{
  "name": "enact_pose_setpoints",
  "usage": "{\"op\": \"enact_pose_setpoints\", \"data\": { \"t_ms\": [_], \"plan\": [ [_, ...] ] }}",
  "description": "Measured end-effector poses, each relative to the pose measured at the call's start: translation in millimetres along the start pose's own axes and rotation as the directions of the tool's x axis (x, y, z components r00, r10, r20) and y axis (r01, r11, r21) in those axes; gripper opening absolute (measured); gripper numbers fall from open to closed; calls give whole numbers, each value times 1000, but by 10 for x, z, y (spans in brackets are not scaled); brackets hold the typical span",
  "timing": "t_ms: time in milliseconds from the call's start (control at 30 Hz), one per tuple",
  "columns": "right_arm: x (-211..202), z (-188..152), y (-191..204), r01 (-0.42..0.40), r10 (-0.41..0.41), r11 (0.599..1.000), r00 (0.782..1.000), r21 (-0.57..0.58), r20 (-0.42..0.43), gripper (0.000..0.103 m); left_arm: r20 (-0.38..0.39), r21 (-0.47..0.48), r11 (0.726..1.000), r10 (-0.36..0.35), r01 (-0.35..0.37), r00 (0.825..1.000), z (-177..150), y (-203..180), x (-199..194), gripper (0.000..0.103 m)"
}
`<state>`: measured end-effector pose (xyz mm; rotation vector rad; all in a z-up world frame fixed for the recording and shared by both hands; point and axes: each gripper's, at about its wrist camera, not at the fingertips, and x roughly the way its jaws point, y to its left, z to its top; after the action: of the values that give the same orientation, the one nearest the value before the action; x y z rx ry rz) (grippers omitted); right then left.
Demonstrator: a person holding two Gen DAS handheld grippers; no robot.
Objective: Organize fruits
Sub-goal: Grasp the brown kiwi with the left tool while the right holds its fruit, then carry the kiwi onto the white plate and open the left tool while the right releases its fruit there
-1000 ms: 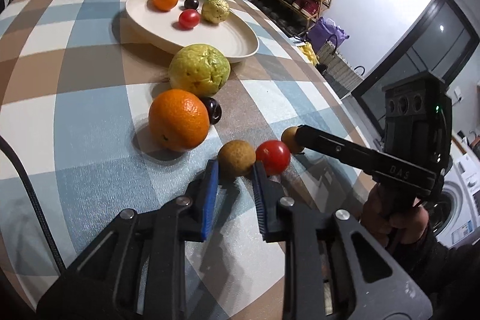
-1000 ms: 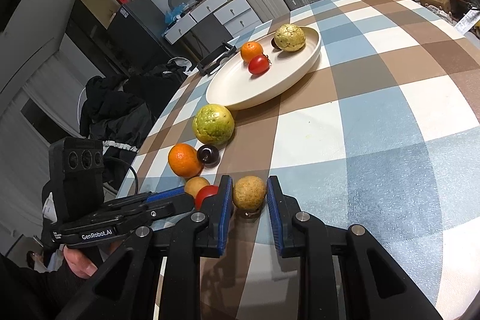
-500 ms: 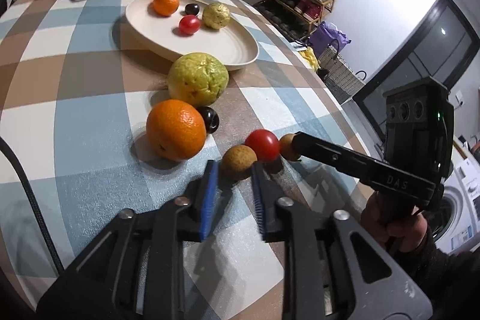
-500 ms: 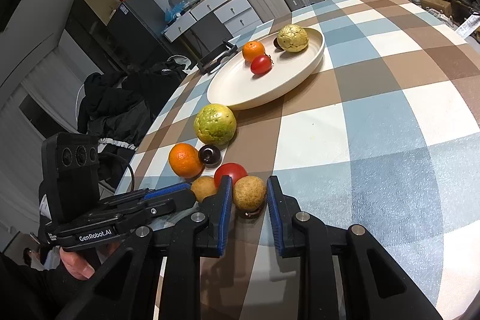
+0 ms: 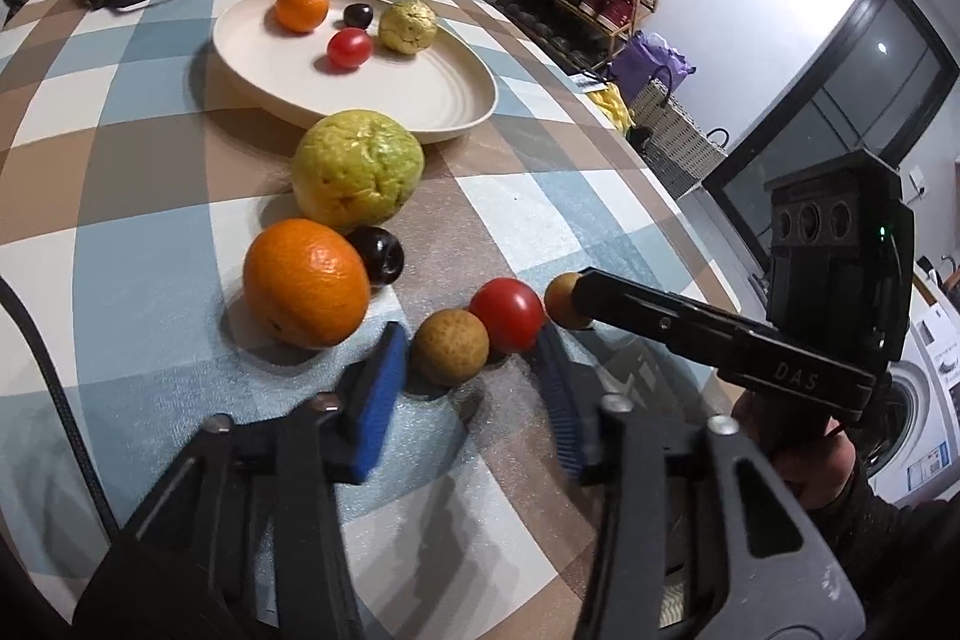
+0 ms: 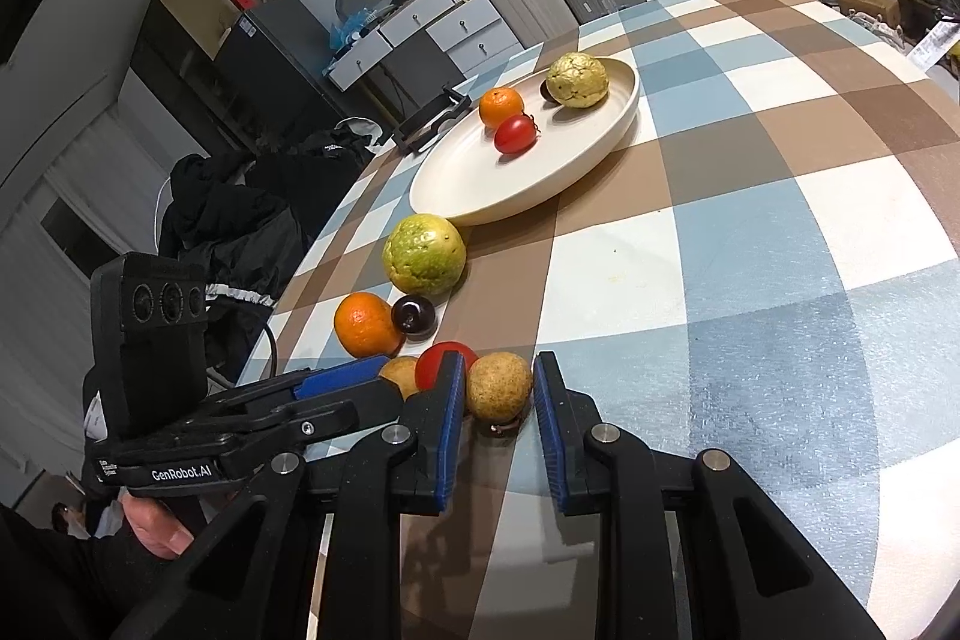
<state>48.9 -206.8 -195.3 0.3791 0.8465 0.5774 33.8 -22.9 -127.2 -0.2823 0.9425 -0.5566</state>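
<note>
My right claw (image 6: 498, 403) clamps a small round tan fruit (image 6: 499, 386) on the checked counter (image 6: 750, 232). My left claw (image 5: 471, 370) is opening beside another tan fruit (image 5: 450, 347), not gripping it.

We see soft indoor light; the table (image 5: 144, 196) bows with fisheye distortion; corners darken; fruit shadows stay faint.

Glossy tomato (image 5: 506, 314); matt plate (image 5: 420, 100)

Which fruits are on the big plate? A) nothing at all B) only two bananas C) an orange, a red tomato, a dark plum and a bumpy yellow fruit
C: the plate holds an orange, a tomato, a plum and a bumpy yellow fruit.
</note>
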Motion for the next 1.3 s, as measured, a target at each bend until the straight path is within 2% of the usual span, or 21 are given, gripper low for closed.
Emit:
{"op": "enact_pose_setpoints", "data": {
  "t_ms": [33,200,367,600,667,900,1033,1300],
  "plan": [
    [0,0,-1,0,0,1000,1000,0,0,24,-7,11,1000,-3,3,1000,-3,-17,8,23],
    [-7,24,-2,-5,5,1000,1000,0,2,24,6,43,999,-7,7,1000,-23,-73,-37,24],
    [8,101,-9,-12,12,1000,1000,-3,4,24,37,21,999,-34,33,999,40,-31,-170,24],
    [-9,354,-30,-37,37,999,999,2,31,24,123,-8,997,-69,70,990,353,82,-442,24],
    [-2,478,-34,-50,49,999,998,4,38,24,156,-7,999,-47,49,987,509,125,-512,24],
    [69,1132,50,-83,84,996,995,-31,57,24,233,-59,997,-33,49,972,1098,431,-613,24],
    [224,1625,134,-69,73,994,996,-83,48,24,259,-78,997,-4,25,966,1429,617,-573,24],
    [777,2464,128,-62,61,993,998,-105,-8,24,215,-75,996,70,-55,974,1848,937,-176,24]
  ]
}}
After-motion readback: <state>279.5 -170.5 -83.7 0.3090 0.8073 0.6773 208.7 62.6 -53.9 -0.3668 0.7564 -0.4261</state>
